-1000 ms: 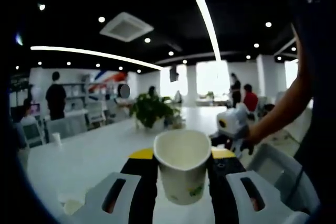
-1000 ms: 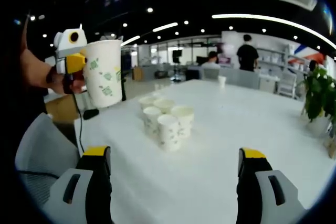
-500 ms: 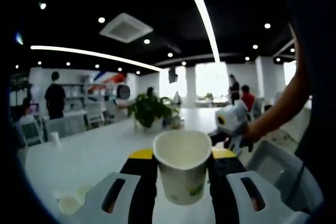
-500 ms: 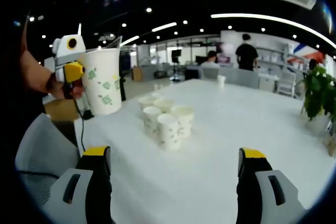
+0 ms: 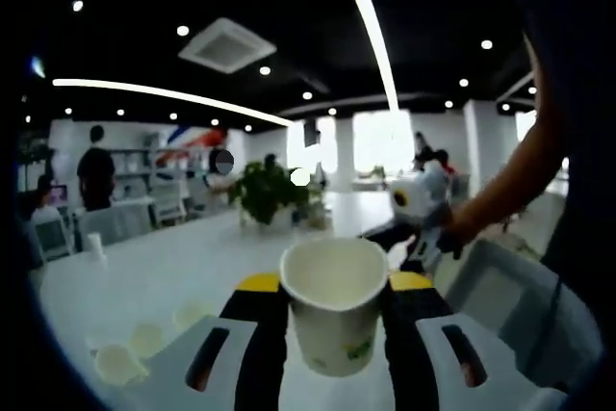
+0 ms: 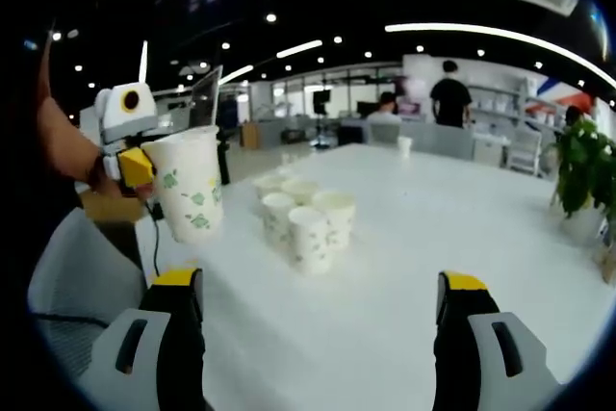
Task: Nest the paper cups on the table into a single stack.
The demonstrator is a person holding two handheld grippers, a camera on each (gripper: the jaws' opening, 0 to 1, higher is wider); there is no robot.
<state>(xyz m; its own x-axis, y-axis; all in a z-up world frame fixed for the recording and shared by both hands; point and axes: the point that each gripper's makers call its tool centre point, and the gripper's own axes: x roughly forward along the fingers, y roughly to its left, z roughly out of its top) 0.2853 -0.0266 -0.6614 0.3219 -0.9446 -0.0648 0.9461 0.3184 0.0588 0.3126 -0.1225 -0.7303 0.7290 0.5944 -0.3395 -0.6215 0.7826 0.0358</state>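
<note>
My left gripper point(image 5: 335, 310) is shut on a white paper cup point(image 5: 334, 303) with green leaf prints, its rim squeezed between the yellow-tipped jaws. From the right gripper view that same cup point(image 6: 189, 195) hangs tilted in the air at the left, above the near table edge, held by the left gripper point(image 6: 135, 163). A cluster of several upright paper cups point(image 6: 302, 217) stands on the white table point(image 6: 433, 228); some of these cups point(image 5: 144, 346) also appear low at the left in the left gripper view. My right gripper point(image 6: 318, 329) is open, with nothing between its jaws, short of the cluster.
A potted plant point(image 6: 583, 185) stands at the table's right side. One lone cup point(image 6: 407, 147) sits at the far end. A grey chair point(image 6: 77, 267) stands by the near left edge. People stand and sit in the background. The right gripper point(image 5: 419, 209) shows beyond the held cup.
The left gripper has lowered and tilted the held cup towards the table and the cluster. More of the cup cluster has come into the left gripper view. The right gripper has stayed put.
</note>
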